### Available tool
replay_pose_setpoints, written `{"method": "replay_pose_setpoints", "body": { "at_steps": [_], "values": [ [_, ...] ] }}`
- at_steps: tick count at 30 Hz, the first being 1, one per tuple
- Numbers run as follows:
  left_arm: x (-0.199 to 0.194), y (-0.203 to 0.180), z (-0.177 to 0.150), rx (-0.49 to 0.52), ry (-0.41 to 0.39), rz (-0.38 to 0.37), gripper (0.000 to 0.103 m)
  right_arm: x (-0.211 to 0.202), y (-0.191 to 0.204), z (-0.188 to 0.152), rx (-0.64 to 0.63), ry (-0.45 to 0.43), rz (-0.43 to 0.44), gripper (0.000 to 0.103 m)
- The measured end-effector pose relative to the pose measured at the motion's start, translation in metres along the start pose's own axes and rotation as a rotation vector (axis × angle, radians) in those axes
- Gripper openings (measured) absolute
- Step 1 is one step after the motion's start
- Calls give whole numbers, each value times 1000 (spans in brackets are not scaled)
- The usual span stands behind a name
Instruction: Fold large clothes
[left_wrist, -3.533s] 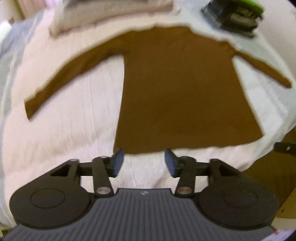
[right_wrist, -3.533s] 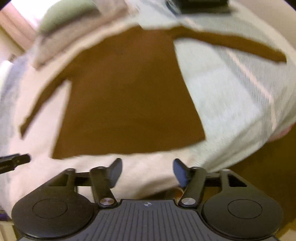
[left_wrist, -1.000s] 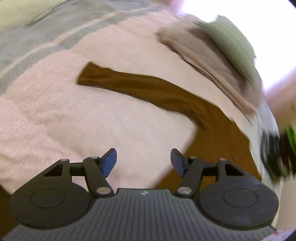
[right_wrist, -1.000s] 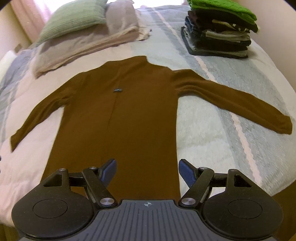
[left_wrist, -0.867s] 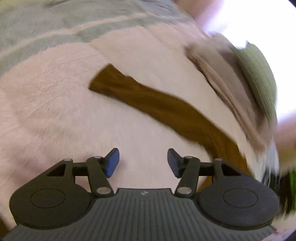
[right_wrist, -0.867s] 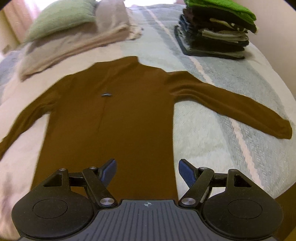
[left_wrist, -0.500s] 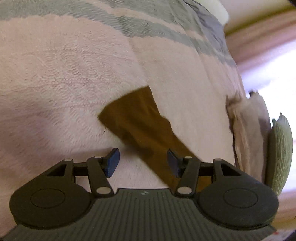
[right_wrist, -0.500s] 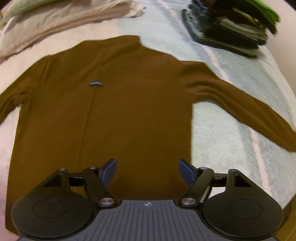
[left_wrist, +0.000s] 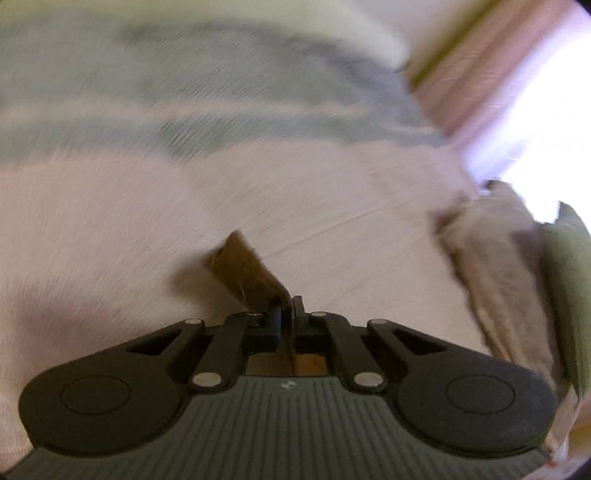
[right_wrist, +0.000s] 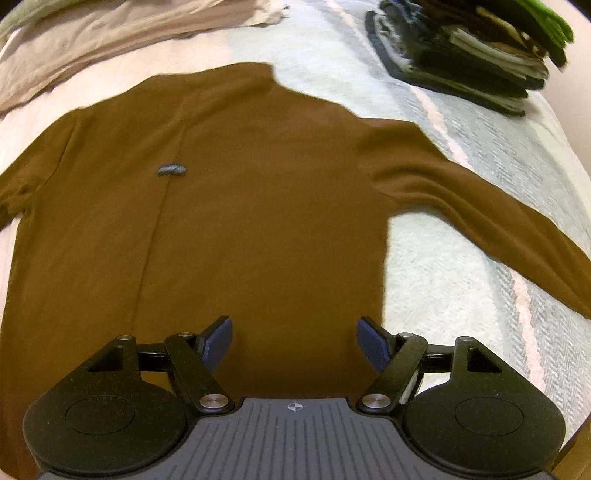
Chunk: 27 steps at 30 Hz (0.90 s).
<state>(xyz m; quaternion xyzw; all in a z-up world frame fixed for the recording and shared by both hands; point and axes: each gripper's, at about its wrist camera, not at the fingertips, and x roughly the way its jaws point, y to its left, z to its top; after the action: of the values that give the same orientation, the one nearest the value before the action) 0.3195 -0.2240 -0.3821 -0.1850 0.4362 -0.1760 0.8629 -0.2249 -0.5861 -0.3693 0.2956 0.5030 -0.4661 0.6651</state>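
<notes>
Now left tool (left_wrist: 286, 308) clenched on brown shirt (right_wrist: 258, 206) cuff at 12 o'clock, right tool (right_wrist: 294, 341) released over its body on bed (right_wrist: 443, 277).

Your left gripper (left_wrist: 286, 314), wide open over the sleeve cuff (left_wrist: 243, 269) half a second ago, has now clamped onto it, and the cuff end has lifted off the pink blanket (left_wrist: 110, 221) (the view is blurred). Your right gripper (right_wrist: 293, 341) has moved in over the brown sweater (right_wrist: 258, 203), so the body fills its view, with its jaws unchanged.
</notes>
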Motion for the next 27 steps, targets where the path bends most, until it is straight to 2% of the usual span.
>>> {"method": "replay_pose_setpoints", "body": {
  "at_steps": [4,6,8,11,13,15,16,17,18,20,22,24,25,27],
  "values": [
    [-44,-92,0,208,-106,-137,1,1,-29,9,39,-23,13,71],
    [-73,-151,-14,328,-149,-269,1,-4,-49,12,60,-47,22,71],
    [-105,-212,-42,440,-156,-417,1,-9,-71,14,78,-71,24,71],
    [-151,-286,-100,547,-105,-666,2,-15,-108,17,123,-95,10,71],
    [-179,-328,-156,642,-34,-847,3,-19,-132,16,163,-110,-1,71],
    [-192,-353,-213,710,70,-970,10,-22,-157,15,204,-130,-15,71],
    [-192,-360,-243,743,135,-997,19,-22,-165,15,218,-134,-20,71],
    [-186,-364,-275,784,213,-1002,29,-22,-175,13,236,-135,-28,71],
    [-177,-364,-303,823,294,-976,31,-22,-184,11,255,-133,-31,71],
    [-156,-352,-349,903,425,-875,29,-20,-195,6,290,-125,-18,71],
    [-137,-328,-372,980,458,-756,29,-19,-200,-1,311,-131,14,71],
    [-124,-301,-374,1023,462,-643,29,-19,-203,-6,354,-174,87,71],
    [-121,-291,-373,1039,452,-596,29,-18,-203,-6,378,-200,156,71],
    [-102,-275,-351,1059,409,-490,29,-10,-199,-2,443,-239,300,71]
  ]
}}
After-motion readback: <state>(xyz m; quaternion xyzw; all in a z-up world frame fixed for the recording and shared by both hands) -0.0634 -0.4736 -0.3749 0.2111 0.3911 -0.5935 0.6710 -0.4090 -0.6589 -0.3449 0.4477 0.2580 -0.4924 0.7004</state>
